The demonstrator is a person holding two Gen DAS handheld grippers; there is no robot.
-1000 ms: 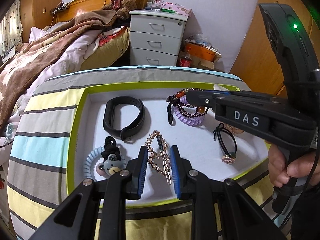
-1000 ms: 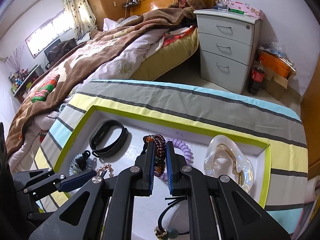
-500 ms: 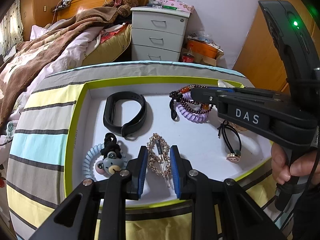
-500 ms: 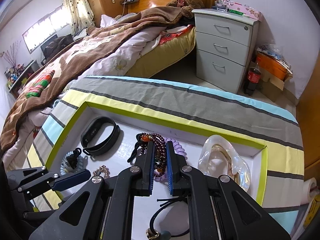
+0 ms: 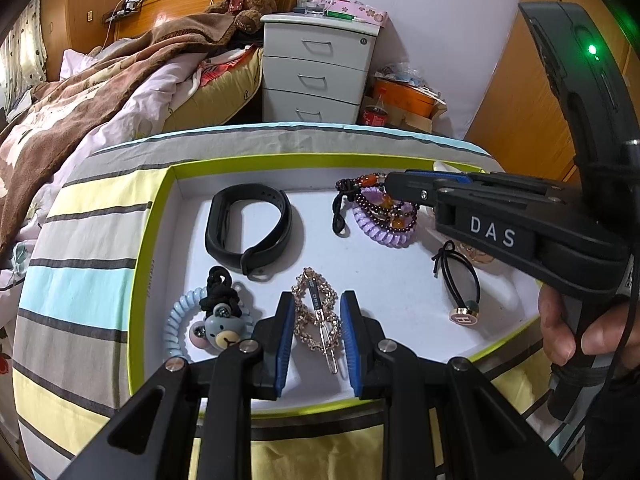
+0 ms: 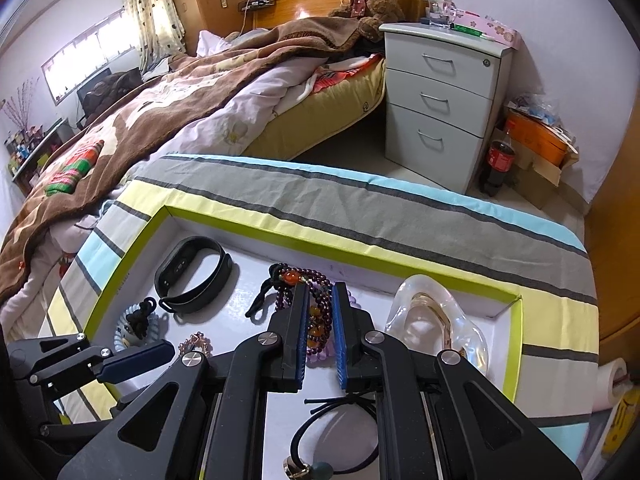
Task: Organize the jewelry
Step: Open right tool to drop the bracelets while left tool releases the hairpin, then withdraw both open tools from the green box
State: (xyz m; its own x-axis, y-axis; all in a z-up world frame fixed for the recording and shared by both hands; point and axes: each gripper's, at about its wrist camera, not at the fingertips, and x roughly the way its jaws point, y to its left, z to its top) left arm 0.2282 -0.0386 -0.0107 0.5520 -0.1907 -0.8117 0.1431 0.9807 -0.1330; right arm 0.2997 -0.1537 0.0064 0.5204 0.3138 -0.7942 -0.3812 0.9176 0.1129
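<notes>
A white tray with a lime rim (image 5: 154, 216) (image 6: 513, 346) lies on a striped cloth. My left gripper (image 5: 316, 298) is open with its jaws on either side of a gold rhinestone hair clip (image 5: 318, 314). My right gripper (image 6: 319, 290) (image 5: 390, 186) has its jaws a small gap apart around a dark purple bead bracelet (image 6: 318, 300) (image 5: 380, 204) that lies on a lilac coil hair tie (image 5: 380, 232). A black wristband (image 5: 248, 230) (image 6: 192, 274) lies at the tray's back left.
A pale blue coil tie with a bear charm (image 5: 212, 326) lies at the front left. A black elastic with a gold charm (image 5: 460, 288) (image 6: 336, 436) lies at the right. A clear glass dish (image 6: 434, 324) stands at the back right. A bed (image 6: 160, 112) and drawers (image 6: 440, 100) stand beyond.
My right gripper's jaws have opened a little around the bead bracelet, which it has shifted slightly across the tray. The left gripper has stayed over the hair clip.
</notes>
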